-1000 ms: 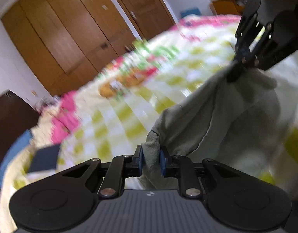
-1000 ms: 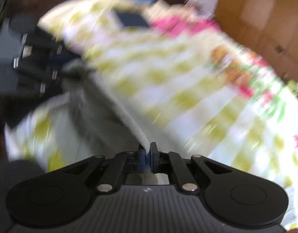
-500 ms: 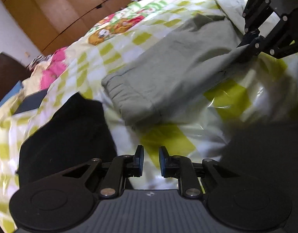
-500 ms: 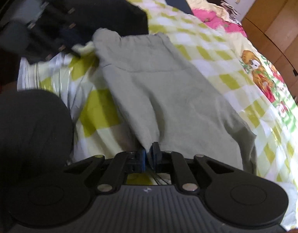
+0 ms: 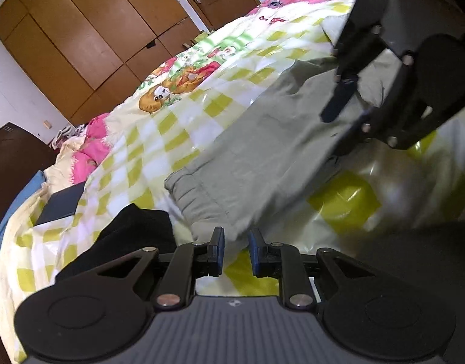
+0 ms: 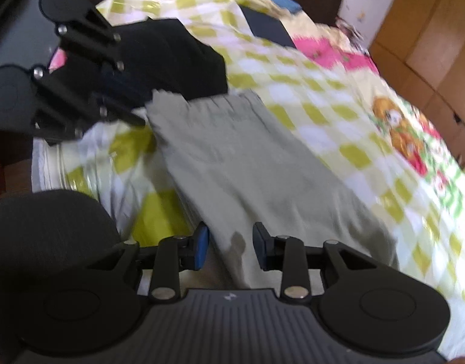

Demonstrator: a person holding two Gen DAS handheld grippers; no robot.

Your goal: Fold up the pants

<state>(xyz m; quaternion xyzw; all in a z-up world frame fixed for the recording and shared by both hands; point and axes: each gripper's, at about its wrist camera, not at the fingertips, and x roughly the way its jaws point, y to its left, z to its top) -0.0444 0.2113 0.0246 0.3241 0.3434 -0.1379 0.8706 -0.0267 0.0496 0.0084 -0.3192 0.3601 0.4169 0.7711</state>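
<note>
Pants: grey-green sweatpants (image 5: 262, 139) lie flat on the checked bedspread (image 5: 159, 139), elastic waistband near the black garment (image 6: 172, 57)
Left gripper (image 5: 235, 251): jaws parted, grasping nothing, just beside the waistband corner
Right gripper (image 6: 231, 245): jaws spread, released, straddling the pants' near edge
Open room: bare bedspread stretches beyond the pants toward the wooden wardrobe (image 5: 81, 30)

Items lying in view, by count: one pair of grey-green pants (image 5: 256, 151), one black garment (image 6: 178, 57), one dark flat rectangular object (image 5: 61, 204), and one checked bedspread (image 5: 159, 139). Two grippers are showing: left gripper (image 5: 235, 250) and right gripper (image 6: 231, 244).
</note>
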